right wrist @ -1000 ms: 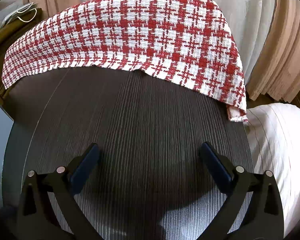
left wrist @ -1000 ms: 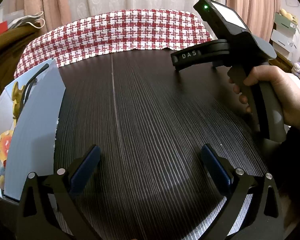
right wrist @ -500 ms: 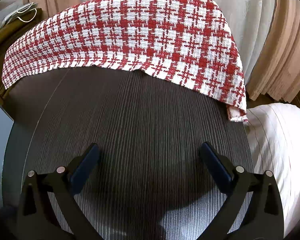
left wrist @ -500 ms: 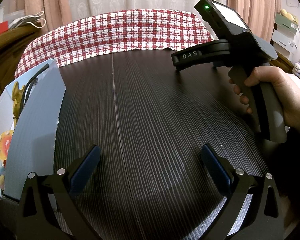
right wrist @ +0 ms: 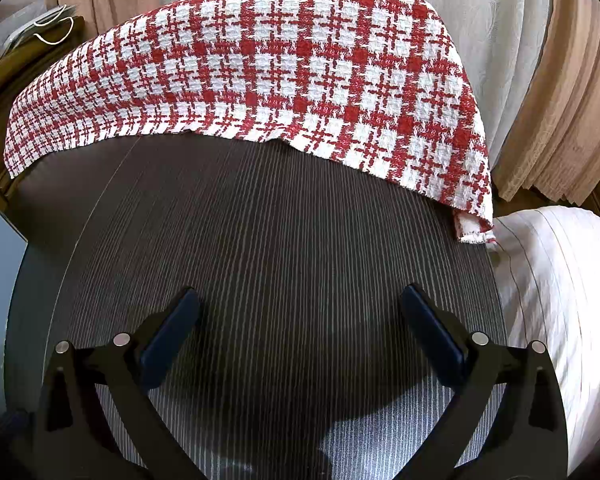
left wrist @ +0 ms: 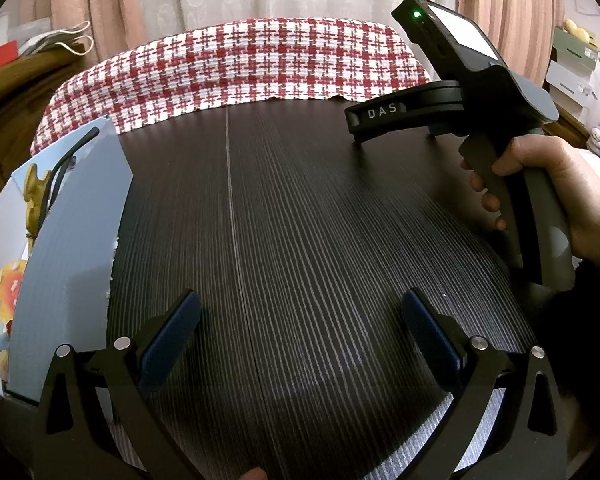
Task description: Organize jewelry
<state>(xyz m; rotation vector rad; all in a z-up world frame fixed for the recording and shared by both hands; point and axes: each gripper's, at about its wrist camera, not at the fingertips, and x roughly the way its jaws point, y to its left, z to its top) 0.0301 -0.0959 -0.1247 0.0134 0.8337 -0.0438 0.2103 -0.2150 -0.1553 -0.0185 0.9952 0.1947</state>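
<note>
No jewelry visible in either view, so can't tell where it is; the dark striped table (left wrist: 300, 220) is bare between the tools, which fits both pre-sort and post-sort, so step in hand can't be called. Left gripper (left wrist: 300, 320) and right gripper (right wrist: 300, 316) both spread wide w/ nothing between the jaws, hovering low over the table; the right one's also seen from the left cam, held by a hand (left wrist: 556, 196). Around: red/white checked cloth (right wrist: 260, 72) draped over the far edge, blue-grey box (left wrist: 72, 240) w/ colourful bits on the left edge, maybe the store but unclear; nothing blocks the tabletop.
</note>
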